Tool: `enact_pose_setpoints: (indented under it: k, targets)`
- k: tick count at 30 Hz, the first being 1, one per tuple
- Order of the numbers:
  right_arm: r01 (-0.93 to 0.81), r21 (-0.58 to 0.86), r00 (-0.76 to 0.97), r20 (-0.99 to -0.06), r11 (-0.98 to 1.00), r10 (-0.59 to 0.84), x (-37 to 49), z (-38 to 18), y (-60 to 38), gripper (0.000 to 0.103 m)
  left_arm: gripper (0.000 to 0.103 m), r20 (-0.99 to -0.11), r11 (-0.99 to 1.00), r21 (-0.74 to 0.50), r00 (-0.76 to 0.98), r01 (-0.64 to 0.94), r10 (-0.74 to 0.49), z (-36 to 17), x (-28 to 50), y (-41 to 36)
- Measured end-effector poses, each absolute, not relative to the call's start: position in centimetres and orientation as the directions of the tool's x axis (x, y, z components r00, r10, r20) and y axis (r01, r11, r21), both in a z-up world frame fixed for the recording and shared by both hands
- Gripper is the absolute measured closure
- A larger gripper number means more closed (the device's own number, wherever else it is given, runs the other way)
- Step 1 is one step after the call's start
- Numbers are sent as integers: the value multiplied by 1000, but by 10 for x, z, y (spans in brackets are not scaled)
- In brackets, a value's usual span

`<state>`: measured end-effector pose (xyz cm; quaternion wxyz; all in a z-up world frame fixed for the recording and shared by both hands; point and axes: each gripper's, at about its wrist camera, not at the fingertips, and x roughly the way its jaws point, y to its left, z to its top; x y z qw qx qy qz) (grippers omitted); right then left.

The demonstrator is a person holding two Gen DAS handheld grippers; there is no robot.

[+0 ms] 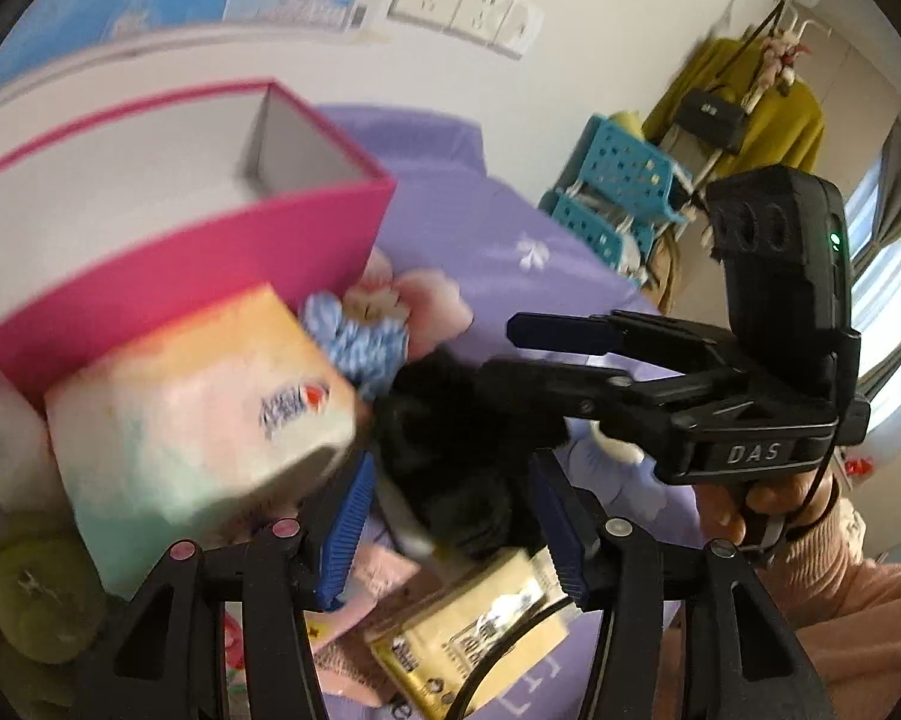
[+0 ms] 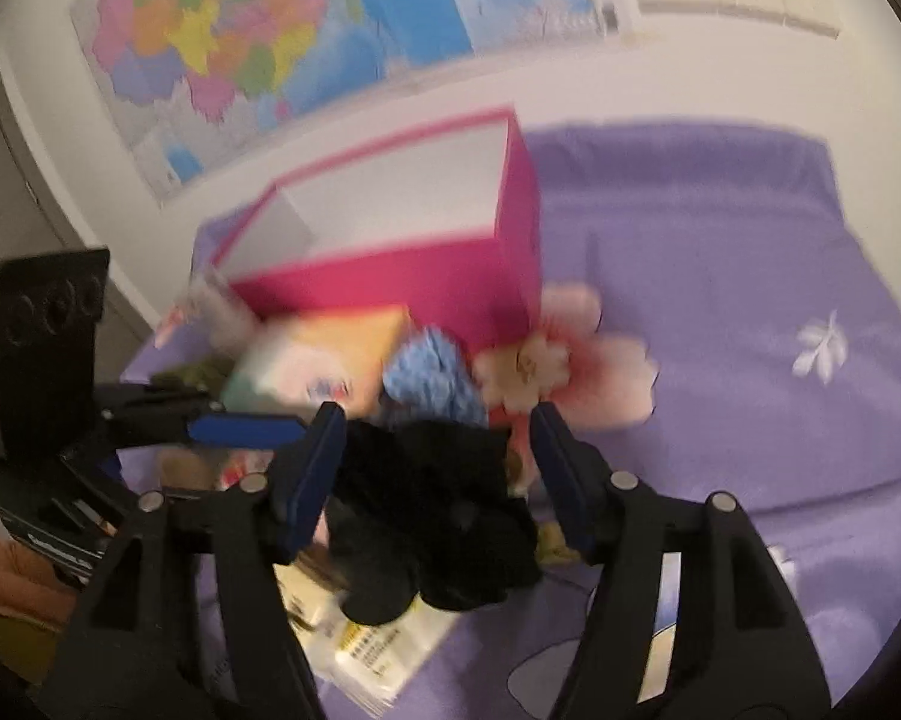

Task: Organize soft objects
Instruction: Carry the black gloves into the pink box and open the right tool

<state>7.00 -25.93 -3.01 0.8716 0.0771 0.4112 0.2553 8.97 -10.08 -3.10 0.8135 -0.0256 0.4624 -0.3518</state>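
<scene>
Purple bedsheet (image 2: 720,300); pink box (image 2: 414,276); black plush (image 2: 438,516).

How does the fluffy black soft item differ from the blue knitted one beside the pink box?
The fluffy black soft item is dark, plush and larger; the blue knitted item is pale and ribbed. The black one lies between the right gripper fingers, nearer the camera; the blue one sits against the pink box. Both lie outside the box on the purple bedspread.

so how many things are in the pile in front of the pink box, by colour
black fluffy soft item: 1
blue knitted soft item: 1
pink fabric flower: 1
olive green plush: 1
pastel tissue pack: 1
yellow packet: 1
total: 6, though blur may hide more
</scene>
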Motion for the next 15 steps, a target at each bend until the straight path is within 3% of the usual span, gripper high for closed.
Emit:
enact_pose_setpoints:
  k: [6, 8, 11, 12, 15]
  targets:
    - [-391, 330, 501, -707, 859, 499, 75, -54, -248, 41, 48, -776, 767, -337, 300, 546, -555, -48, 92, -111]
    - [-397, 339, 486, -711, 853, 508, 76, -57, -247, 79, 48, -775, 763, -334, 300, 553, -556, -49, 93, -113]
    - [-399, 335, 503, -698, 853, 509, 72, -53, -250, 91, 55, -770, 756, -353, 288, 551, -570, -50, 98, -117]
    - [-399, 348, 507, -687, 848, 520, 71, -49, -252, 92, 62, -766, 753, -359, 287, 551, -575, -50, 99, -117]
    - [-405, 346, 544, -653, 846, 527, 62, -32, -257, 94, 67, -741, 735, -373, 295, 567, -604, -38, 97, -119]
